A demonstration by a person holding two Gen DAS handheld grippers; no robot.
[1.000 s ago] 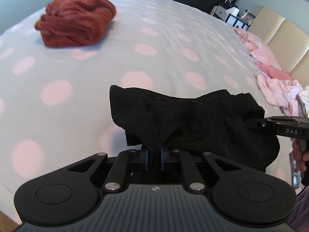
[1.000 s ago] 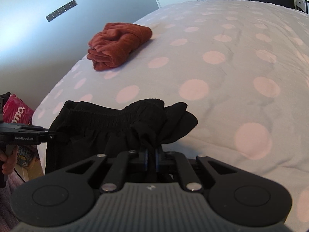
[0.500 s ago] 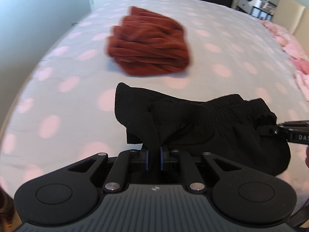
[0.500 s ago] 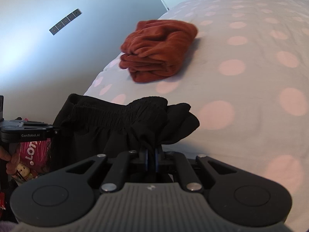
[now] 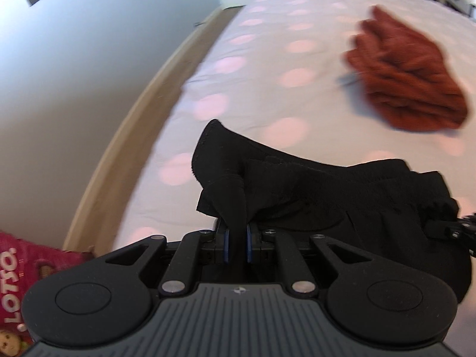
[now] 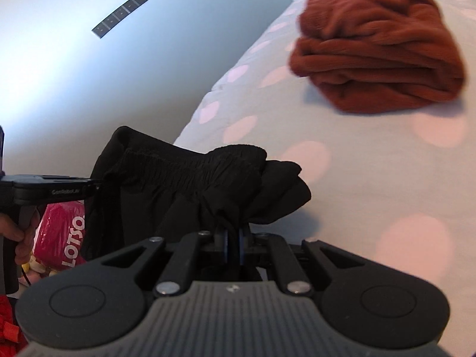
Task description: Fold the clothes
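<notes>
Rust garment [image 6: 377, 44] lies folded on the spotted bed [image 6: 386, 178], looks done. Black shorts [image 5: 312, 190] hang off the bed's near edge btwn both grippers: left gripper [image 5: 236, 245] & right gripper [image 6: 233, 245] each clamped tight on a bunched corner. Laying flat + folding not yet done

Shorts [image 5: 312, 196]: over the bed's [image 5: 267, 59] near edge.
Folded garment [image 5: 407, 71]: on the bed, beyond the shorts.
Bag [image 6: 62, 238]: beside the bed, below the shorts.

Home bedroom, bed [image 5: 267, 59] with pink-dotted white cover, folded rust garment [image 6: 377, 44], toy packaging [image 6: 62, 232] alongside
</notes>
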